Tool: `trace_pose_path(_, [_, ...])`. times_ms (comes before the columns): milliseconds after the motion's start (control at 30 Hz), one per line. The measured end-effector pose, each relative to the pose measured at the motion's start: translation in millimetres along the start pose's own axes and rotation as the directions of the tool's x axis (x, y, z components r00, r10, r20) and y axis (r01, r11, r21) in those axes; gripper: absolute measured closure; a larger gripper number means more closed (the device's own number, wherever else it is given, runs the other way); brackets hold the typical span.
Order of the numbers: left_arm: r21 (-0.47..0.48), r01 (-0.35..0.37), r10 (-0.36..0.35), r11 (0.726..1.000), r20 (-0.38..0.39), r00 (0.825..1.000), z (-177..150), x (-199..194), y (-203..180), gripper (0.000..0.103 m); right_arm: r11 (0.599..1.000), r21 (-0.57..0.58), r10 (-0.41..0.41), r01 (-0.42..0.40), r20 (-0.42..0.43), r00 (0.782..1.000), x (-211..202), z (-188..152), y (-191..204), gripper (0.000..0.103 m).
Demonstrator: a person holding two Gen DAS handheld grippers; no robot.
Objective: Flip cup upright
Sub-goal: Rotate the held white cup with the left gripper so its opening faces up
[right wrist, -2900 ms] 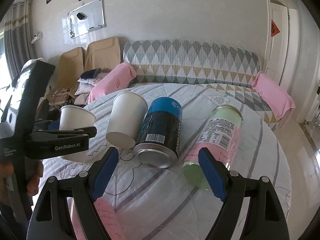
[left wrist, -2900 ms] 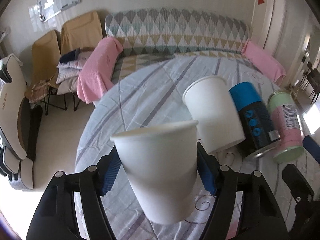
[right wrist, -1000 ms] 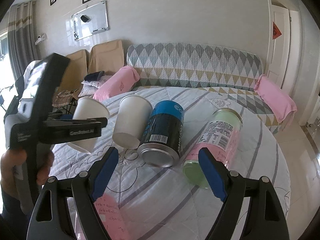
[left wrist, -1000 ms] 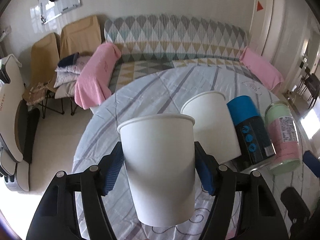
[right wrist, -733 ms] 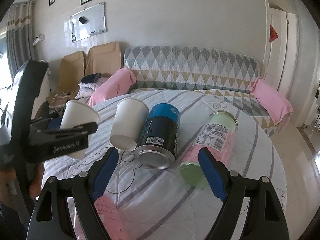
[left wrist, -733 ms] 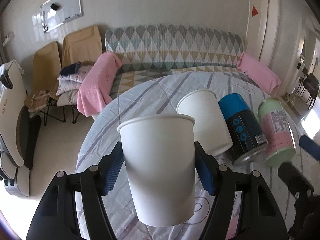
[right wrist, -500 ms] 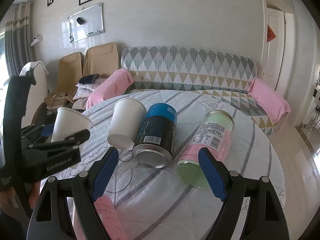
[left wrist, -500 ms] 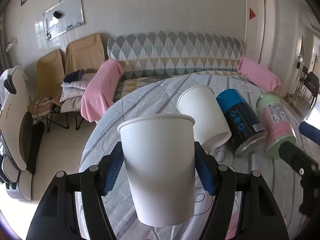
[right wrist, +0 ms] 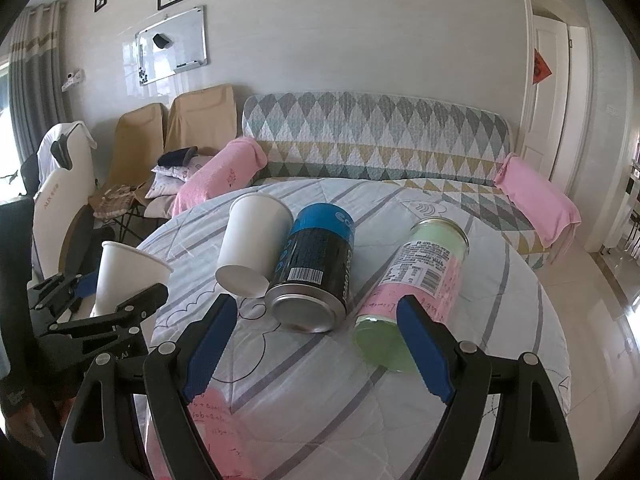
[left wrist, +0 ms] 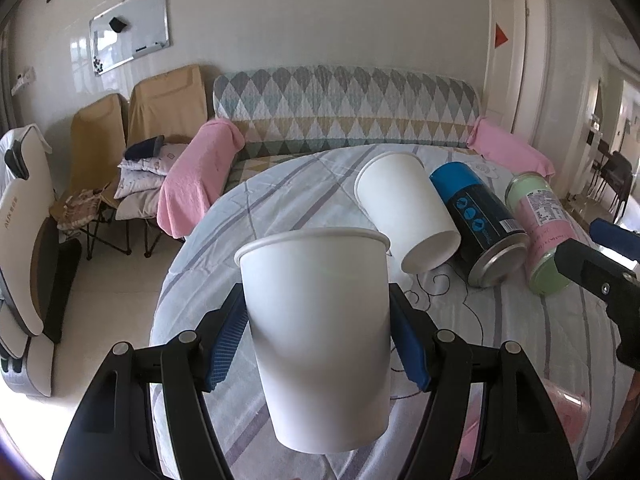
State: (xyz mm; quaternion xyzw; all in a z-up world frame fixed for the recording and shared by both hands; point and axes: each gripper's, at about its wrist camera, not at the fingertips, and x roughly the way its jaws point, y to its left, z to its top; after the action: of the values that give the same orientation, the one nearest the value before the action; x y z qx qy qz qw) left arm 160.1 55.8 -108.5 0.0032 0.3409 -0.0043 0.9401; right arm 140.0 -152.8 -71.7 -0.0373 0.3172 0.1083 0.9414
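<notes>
My left gripper [left wrist: 318, 340] is shut on a white paper cup [left wrist: 320, 332] and holds it upright, mouth up, above the left part of the round table. The same held cup [right wrist: 120, 276] shows at the left of the right wrist view. A second white paper cup [left wrist: 408, 216] lies on its side on the table, base toward me; it also shows in the right wrist view [right wrist: 252, 248]. My right gripper [right wrist: 316, 350] is open and empty, low over the table in front of the lying cans.
A blue and black can [right wrist: 316, 264] and a pink and green jar [right wrist: 412, 280] lie on their sides right of the lying cup. The table [right wrist: 480, 320] has a striped quilted cover. A pink paper [right wrist: 216, 420] lies near me. A sofa [right wrist: 372, 140] and chairs stand behind.
My left gripper has lifted and levelled with the cup still held upright. My right gripper has stayed open and nearly in place.
</notes>
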Motion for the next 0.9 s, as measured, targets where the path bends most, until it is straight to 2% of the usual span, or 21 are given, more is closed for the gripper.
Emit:
trace_pose_path(167, [-0.021,0.024,-0.023,0.999,0.026,0.999,3,-4,2,0.034,1.0,0.002,0.002,-0.002,0.001,1.0,0,0,1,0.02])
trace_pose_path(300, [-0.042,0.057,-0.054,0.997,0.08,0.995,11,-14,5,0.033,1.0,-0.006,0.009,-0.009,0.0,1.0,-1,0,4,0.02])
trace_pose_path(400, [-0.054,0.07,-0.065,0.996,0.094,0.993,12,-17,6,0.033,0.999,-0.024,0.047,-0.047,-0.007,0.999,-2,1,8,0.02])
trace_pose_path(600, [-0.049,0.045,-0.044,0.998,0.022,0.999,5,1,3,0.033,0.997,-0.049,0.057,-0.058,-0.013,0.998,2,3,13,0.02])
trace_pose_path(900, [-0.051,0.046,-0.045,0.998,0.022,0.999,8,5,2,0.033,0.997,-0.05,0.054,-0.055,-0.018,0.998,3,4,13,0.02])
